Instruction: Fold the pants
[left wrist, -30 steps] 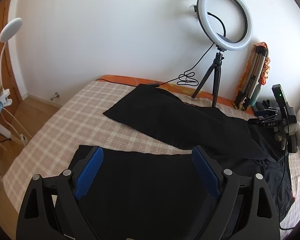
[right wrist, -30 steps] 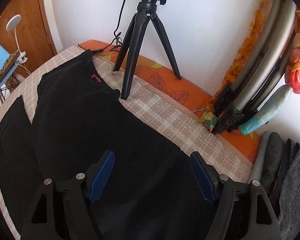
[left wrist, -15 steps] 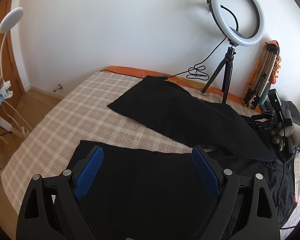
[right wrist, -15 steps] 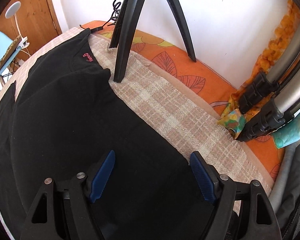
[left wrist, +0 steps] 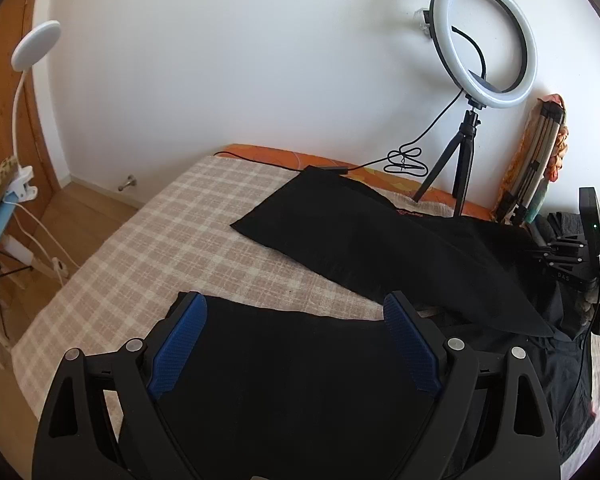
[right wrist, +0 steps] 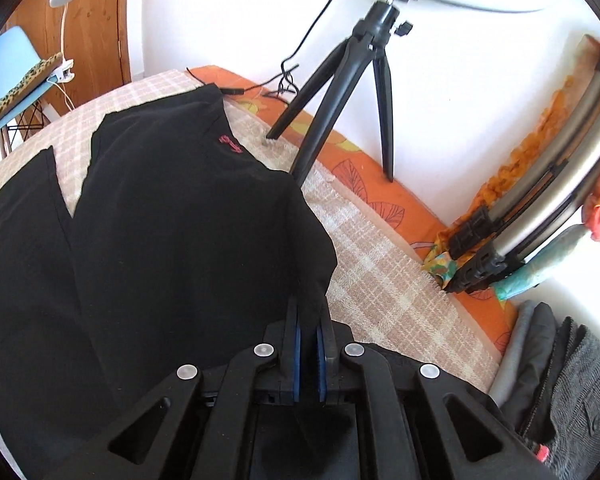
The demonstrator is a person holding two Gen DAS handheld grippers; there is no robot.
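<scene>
Black pants (left wrist: 380, 240) lie spread on the checked bedspread (left wrist: 172, 232), one leg stretched toward the far wall, the other (left wrist: 292, 368) under my left gripper. My left gripper (left wrist: 296, 320) is open, its blue pads above that near leg, holding nothing. In the right wrist view the pants (right wrist: 160, 240) fill the left half. My right gripper (right wrist: 309, 320) is shut on the pants' edge near the waist and lifts the fabric a little. The right gripper also shows at the right edge of the left wrist view (left wrist: 572, 256).
A ring light on a black tripod (left wrist: 468, 160) stands at the bed's far edge by the wall, with its cable (left wrist: 404, 160) coiled beside it. A folded stand (right wrist: 540, 208) leans at the right. Grey clothes (right wrist: 572, 384) lie at the right. A chair with clip lamp (left wrist: 16, 184) stands left.
My right gripper has closed from wide open onto the pants' edge and raised the fabric. My left gripper has stayed open over the near leg.
</scene>
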